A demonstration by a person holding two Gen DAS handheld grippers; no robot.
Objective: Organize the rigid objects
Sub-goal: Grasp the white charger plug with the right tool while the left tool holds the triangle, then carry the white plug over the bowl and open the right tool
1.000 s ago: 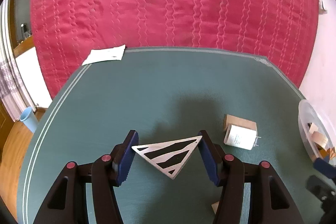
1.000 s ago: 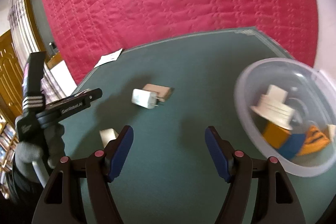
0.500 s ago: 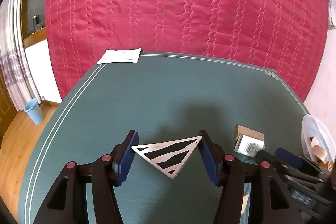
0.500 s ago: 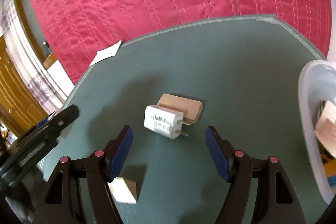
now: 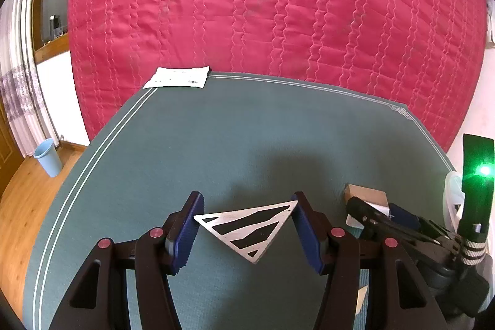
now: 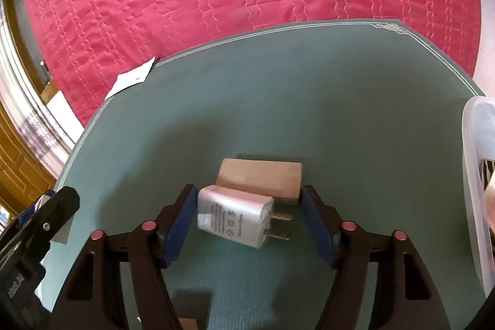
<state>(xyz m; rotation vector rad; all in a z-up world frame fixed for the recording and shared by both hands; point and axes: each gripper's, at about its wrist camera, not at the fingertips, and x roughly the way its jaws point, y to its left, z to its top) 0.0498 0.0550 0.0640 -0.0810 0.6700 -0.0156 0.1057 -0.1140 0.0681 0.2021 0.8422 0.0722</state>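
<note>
My left gripper (image 5: 246,223) is shut on a flat silver triangle with black stripes (image 5: 249,226), held by two corners above the green table (image 5: 216,129). My right gripper (image 6: 249,220) is open, its blue pads on either side of a white plug charger (image 6: 235,220) that lies on the table against a wooden block (image 6: 261,180). The pads are close to the charger; I cannot tell if they touch it. In the left wrist view the right gripper (image 5: 402,228) shows at the right, over the block (image 5: 366,195).
A clear plastic bowl (image 6: 476,163) with several objects stands at the table's right edge. A white paper (image 5: 178,78) lies at the far left corner. A small pale block (image 6: 60,235) lies at the left. A red quilt (image 5: 263,5) hangs behind. A blue bin (image 5: 48,156) stands on the floor.
My right gripper has moved left from the bowl and down to straddle the charger. My left gripper has kept hold of the triangle and swung a little left.
</note>
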